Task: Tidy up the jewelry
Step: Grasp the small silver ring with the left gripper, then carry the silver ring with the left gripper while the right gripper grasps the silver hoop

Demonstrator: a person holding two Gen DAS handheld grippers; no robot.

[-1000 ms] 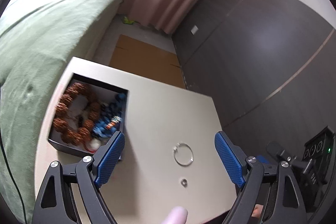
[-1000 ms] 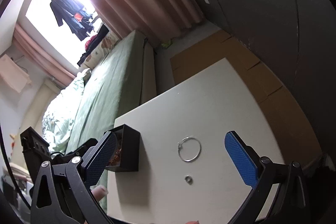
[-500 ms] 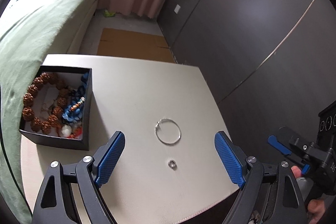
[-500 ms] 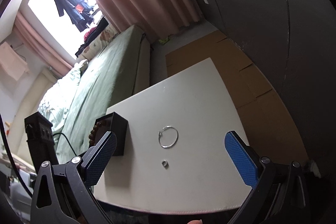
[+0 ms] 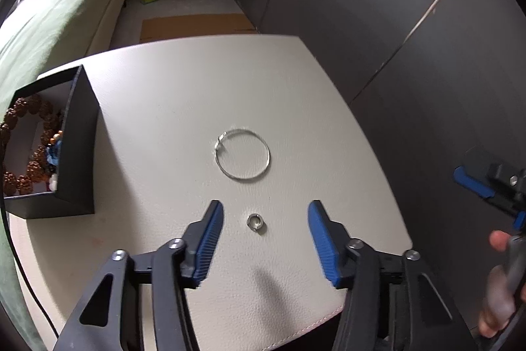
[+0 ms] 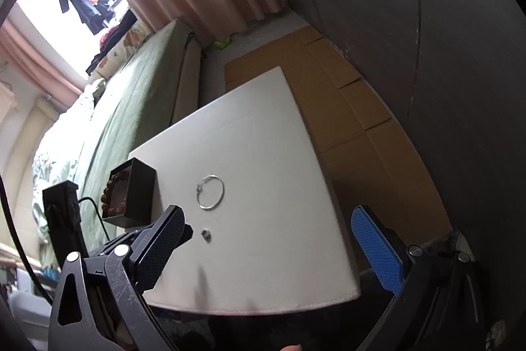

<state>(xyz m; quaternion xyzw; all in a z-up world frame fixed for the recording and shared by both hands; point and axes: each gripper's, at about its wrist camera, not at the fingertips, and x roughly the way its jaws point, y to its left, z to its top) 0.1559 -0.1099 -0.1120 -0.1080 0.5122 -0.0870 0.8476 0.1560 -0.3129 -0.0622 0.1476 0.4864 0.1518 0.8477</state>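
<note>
Both tools have black plastic finger arms with triangular cut-outs and round silver screws at the joints. The left gripper (image 5: 265, 221) carries blue ribbed pads (image 5: 210, 239). The right gripper (image 6: 268, 239) has blue pads (image 6: 378, 249) with a fine cross-hatch pattern.

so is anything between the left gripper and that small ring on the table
Nothing visible. The small ring lies on bare table in the gap of the left gripper, whose jaws are closing with no pad touching it. The wire hoop lies beyond it, apart.

Silver hoop (image 5: 242, 154), black box (image 5: 77, 150) (brown beads (image 5: 23, 114)), cream table (image 5: 197, 87).
</note>
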